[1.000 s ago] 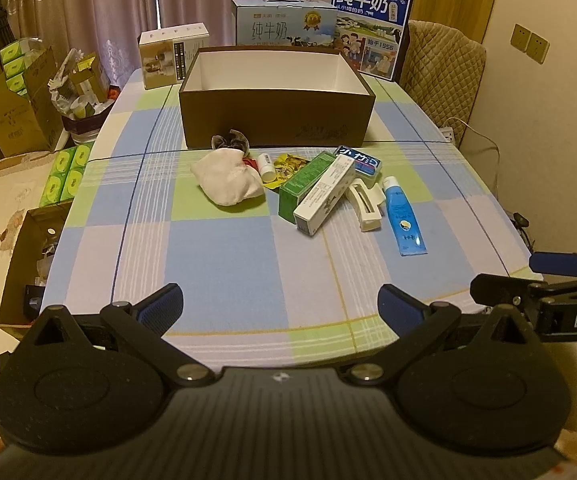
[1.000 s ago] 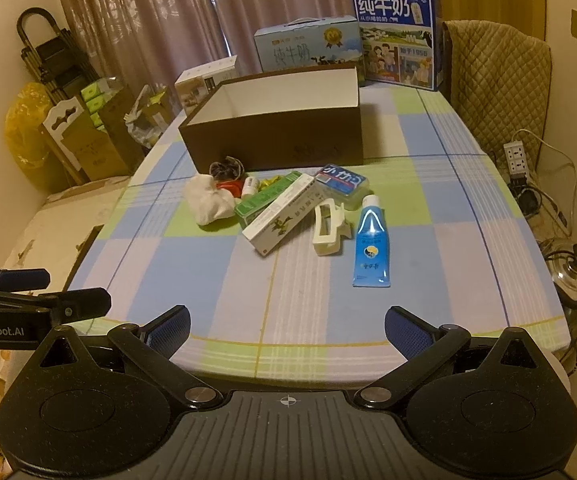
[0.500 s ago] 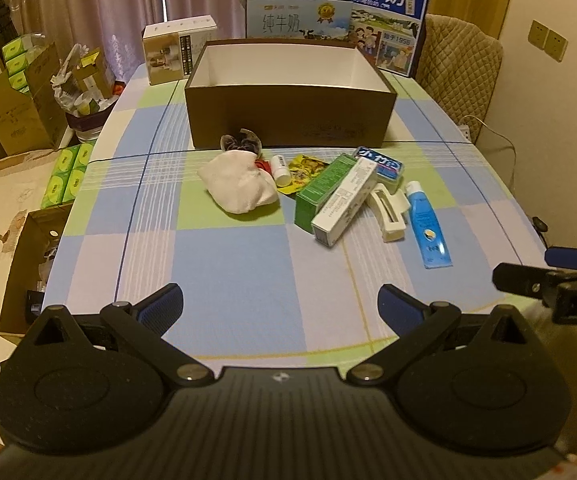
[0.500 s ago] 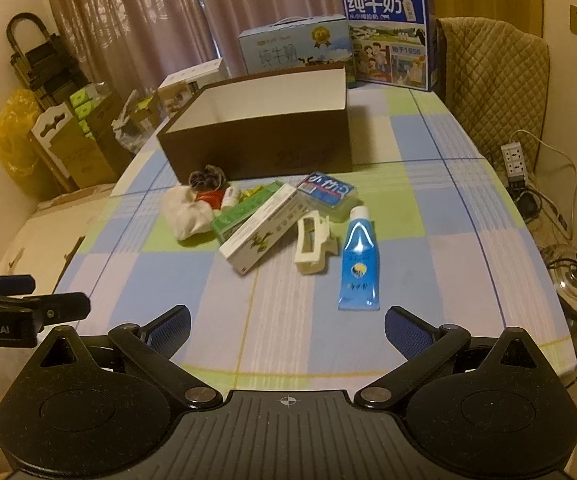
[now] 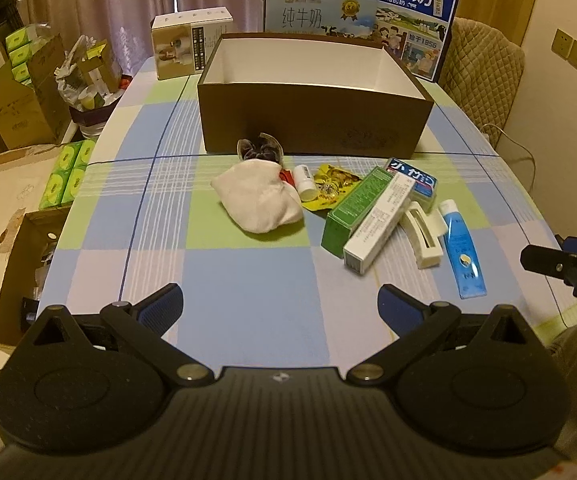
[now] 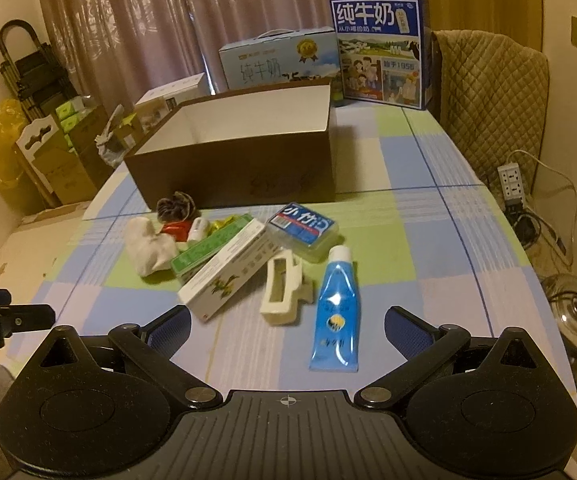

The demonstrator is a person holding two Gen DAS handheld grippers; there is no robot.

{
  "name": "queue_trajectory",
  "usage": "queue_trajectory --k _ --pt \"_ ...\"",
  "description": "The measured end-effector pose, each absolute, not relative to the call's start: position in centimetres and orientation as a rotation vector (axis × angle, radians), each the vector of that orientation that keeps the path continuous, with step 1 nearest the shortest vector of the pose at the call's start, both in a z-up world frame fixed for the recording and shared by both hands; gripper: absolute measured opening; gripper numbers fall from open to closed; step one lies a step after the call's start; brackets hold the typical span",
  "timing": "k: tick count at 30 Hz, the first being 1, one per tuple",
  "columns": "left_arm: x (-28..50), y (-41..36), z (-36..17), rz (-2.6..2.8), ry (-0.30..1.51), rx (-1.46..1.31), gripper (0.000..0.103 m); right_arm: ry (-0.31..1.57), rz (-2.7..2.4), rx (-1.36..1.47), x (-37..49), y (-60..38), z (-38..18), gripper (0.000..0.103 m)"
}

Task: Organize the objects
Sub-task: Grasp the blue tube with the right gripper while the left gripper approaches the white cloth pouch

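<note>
**Left wrist view: clutter before the box**

On checked bench [image 5: 248, 308]: brown box [image 5: 312, 120] at back, open. Just before it, white pouch [image 5: 258, 200], green carton [image 5: 358, 210], blue tube [image 6: 336, 312]. Left tongs [image 5: 279, 304] and right tongs [image 6: 286, 326] wide, holding nothing.

Two milk cartons [image 5: 320, 10] — one brown box [image 5: 312, 92], one blue tube [image 6: 334, 312], one hair clip [image 6: 282, 292].
</note>
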State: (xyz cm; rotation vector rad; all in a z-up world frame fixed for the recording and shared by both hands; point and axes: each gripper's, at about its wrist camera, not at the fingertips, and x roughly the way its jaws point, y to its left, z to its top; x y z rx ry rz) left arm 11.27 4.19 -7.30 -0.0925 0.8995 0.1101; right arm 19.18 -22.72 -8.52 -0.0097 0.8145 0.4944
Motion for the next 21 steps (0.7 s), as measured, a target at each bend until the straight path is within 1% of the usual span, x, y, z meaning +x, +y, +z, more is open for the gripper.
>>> queue_trajectory --k 6,8,11,17,21 --pt "13.5 4.9 -8.1 0.102 0.880 -0.088 0.102 0.825 0.481 -0.022 22.1 -22.4 -9.8 0.085" --pt "14.5 5.2 -8.3 0.102 0.869 -0.083 0.102 0.842 0.471 -0.016 23.5 -22.5 -10.4 0.077" --pt "16.1 5.6 -8.6 0.106 0.856 -0.076 0.102 0.867 0.445 -0.002 25.5 -22.7 -11.4 0.070" --pt "19.1 6.6 -9.8 0.111 0.862 -0.081 0.102 0.909 0.437 -0.003 28.2 -22.5 -13.5 0.062" --pt "20.8 7.1 -10.6 0.112 0.867 -0.077 0.102 0.939 0.425 -0.015 29.4 -21.9 -15.2 0.058"
